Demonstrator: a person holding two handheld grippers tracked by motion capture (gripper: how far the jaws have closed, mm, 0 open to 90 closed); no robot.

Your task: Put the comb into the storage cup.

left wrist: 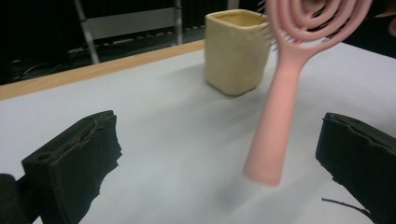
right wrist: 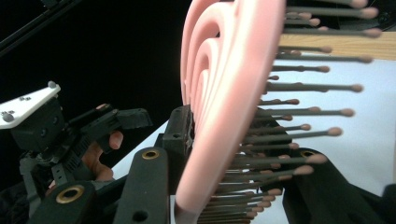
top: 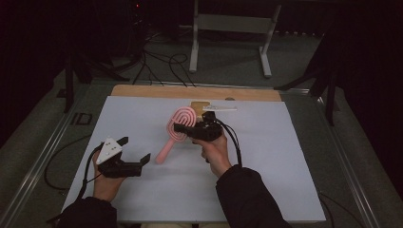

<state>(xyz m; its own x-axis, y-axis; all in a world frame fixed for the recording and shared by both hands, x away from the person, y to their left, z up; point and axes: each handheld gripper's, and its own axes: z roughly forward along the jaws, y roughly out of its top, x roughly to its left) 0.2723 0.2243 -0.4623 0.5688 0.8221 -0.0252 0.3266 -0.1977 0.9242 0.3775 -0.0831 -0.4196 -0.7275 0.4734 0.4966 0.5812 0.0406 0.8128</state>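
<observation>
Right gripper [top: 183,128] pinches pink hairbrush [top: 177,126] by head, jaws pressed onto it, bristles [right wrist: 299,126] jutting sideways past far jaw. Brush held above middle of white worktop [top: 266,180], handle slanting down toward near edge, tip off surface. Left gripper [top: 135,151] spread wide, nothing between jaws, near left near corner, aimed at handle end. Cream square cup [left wrist: 236,49] stands behind brush, near far wooden edge [top: 142,91].

A white sheet [top: 266,180] covers the wooden table [top: 142,91]; a cream square cup [left wrist: 236,49] stands on it near the far edge.
</observation>
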